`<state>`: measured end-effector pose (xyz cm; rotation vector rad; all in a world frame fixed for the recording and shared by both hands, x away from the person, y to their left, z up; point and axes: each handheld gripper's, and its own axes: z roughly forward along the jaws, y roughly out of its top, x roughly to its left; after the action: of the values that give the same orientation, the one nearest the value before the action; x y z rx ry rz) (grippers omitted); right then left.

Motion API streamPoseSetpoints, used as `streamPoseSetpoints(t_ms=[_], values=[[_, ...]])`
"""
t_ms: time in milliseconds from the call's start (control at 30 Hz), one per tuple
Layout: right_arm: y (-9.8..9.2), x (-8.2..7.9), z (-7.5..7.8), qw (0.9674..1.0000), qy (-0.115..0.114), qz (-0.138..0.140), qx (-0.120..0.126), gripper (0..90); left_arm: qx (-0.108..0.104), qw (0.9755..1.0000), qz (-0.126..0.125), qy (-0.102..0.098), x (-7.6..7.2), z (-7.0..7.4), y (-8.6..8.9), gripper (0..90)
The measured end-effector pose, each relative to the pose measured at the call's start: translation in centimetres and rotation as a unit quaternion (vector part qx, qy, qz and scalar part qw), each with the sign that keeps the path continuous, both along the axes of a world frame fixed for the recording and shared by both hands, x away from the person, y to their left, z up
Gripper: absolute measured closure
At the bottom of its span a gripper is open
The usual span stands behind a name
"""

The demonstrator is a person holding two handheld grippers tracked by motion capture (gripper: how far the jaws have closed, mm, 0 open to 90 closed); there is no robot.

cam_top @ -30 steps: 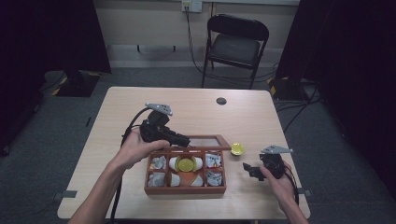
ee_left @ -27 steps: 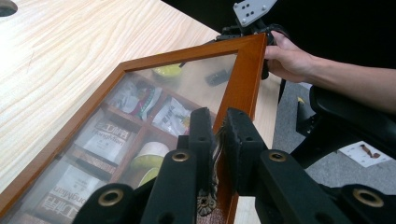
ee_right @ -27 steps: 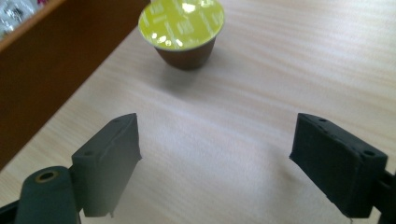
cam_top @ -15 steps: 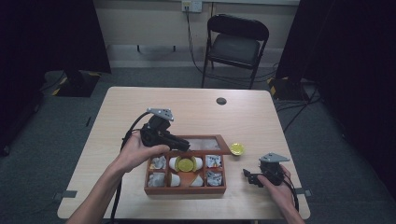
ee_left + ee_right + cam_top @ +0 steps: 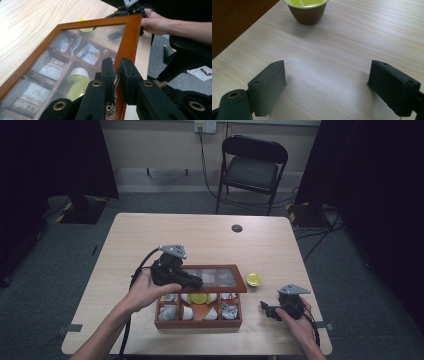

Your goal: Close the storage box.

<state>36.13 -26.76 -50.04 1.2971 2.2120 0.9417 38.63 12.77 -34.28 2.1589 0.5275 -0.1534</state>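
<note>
Bench (image 5: 150, 235) seen from above: the left gripper (image 5: 192, 281) props the box lid (image 5: 220, 277) up off the wooden box (image 5: 197, 320), baring the compartments, while a capsule (image 5: 253, 279) waits just beside. Left gripper view: jaws clamped tight on the lid's frame edge. Right gripper view: right gripper (image 5: 327, 87) jaws gaping, empty, aimed at the capsule (image 5: 305, 8), likely to grab it.

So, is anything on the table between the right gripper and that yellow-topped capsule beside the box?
Nothing visible. In the right gripper view the right gripper stands open over bare table, with the capsule straight ahead. The box's side lies off to the left, clear of that path.
</note>
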Motion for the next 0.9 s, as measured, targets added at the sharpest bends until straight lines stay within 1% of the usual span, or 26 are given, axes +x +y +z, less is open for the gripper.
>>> streamPoseSetpoints(t_ms=[67, 167, 233, 267, 367, 467, 533, 567, 600, 667, 733, 767, 800, 833, 900], values=[[0.0, 0.0, 0.0, 1.0000, 0.000, 0.000, 0.000, 13.4, 0.000, 1.0000, -0.006, 0.002, -0.1, -0.2, 0.0, 81.7], [0.0, 0.0, 0.0, 1.0000, 0.000, 0.000, 0.000, 13.4, 0.007, 0.9999, -0.015, 0.003, -0.3, -0.6, -0.1, 81.8], [0.0, 0.0, 0.0, 1.0000, 0.000, 0.000, 0.000, 13.3, 0.016, 0.9997, -0.020, 0.003, -0.5, -0.8, -0.3, 81.8], [0.0, 0.0, 0.0, 1.0000, 0.001, 0.001, 0.001, 13.2, 0.021, 0.9995, -0.024, -0.001, -0.5, -0.8, -0.3, 81.9], [0.0, 0.1, 0.0, 1.0000, 0.001, 0.004, 0.001, 13.2, 0.022, 0.9994, -0.025, -0.005, -0.6, -0.9, -0.4, 81.9], [0.0, 0.1, 0.0, 1.0000, 0.001, 0.004, 0.001, 13.1, 0.026, 0.9993, -0.025, -0.007, -0.8, -1.0, -0.5, 81.9], [0.0, 0.1, 0.0, 1.0000, 0.001, 0.004, 0.001, 13.1, 0.032, 0.9990, -0.030, -0.005, -1.1, -1.4, -0.5, 82.0], [0.0, 0.1, 0.0, 1.0000, 0.001, 0.004, 0.001, 13.1, 0.030, 0.9992, -0.028, -0.004, -1.1, -1.5, -0.5, 82.0], [0.0, 0.1, 0.0, 1.0000, 0.001, 0.004, 0.001, 13.1, 0.032, 0.9990, -0.031, -0.002, -1.2, -1.6, -0.5, 81.9], [0.0, 0.1, 0.0, 1.0000, 0.001, 0.004, 0.001, 13.1, 0.030, 0.9990, -0.031, -0.004, -1.2, -1.9, -0.6, 82.0], [0.0, 0.1, 0.0, 1.0000, 0.001, 0.005, 0.001, 13.1, 0.031, 0.9990, -0.033, 0.000, -1.3, -2.1, -0.5, 82.0], [0.0, 0.1, 0.0, 1.0000, 0.000, 0.005, 0.001, 13.0, 0.027, 0.9992, -0.028, 0.001, -1.3, -2.2, -0.5, 82.0], [0.0, 0.1, 0.0, 1.0000, 0.001, 0.005, 0.002, 12.9, 0.028, 0.9992, -0.029, 0.002, -1.4, -2.3, -0.5, 82.0], [0.0, 0.2, 0.0, 1.0000, 0.001, 0.006, 0.001, 12.8, 0.031, 0.9989, -0.034, -0.001, -1.5, -2.4, -0.6, 82.0], [0.0, 0.2, 0.0, 1.0000, 0.001, 0.006, 0.002, 12.8, 0.033, 0.9989, -0.033, -0.002, -1.7, -2.6, -0.6, 82.0]])
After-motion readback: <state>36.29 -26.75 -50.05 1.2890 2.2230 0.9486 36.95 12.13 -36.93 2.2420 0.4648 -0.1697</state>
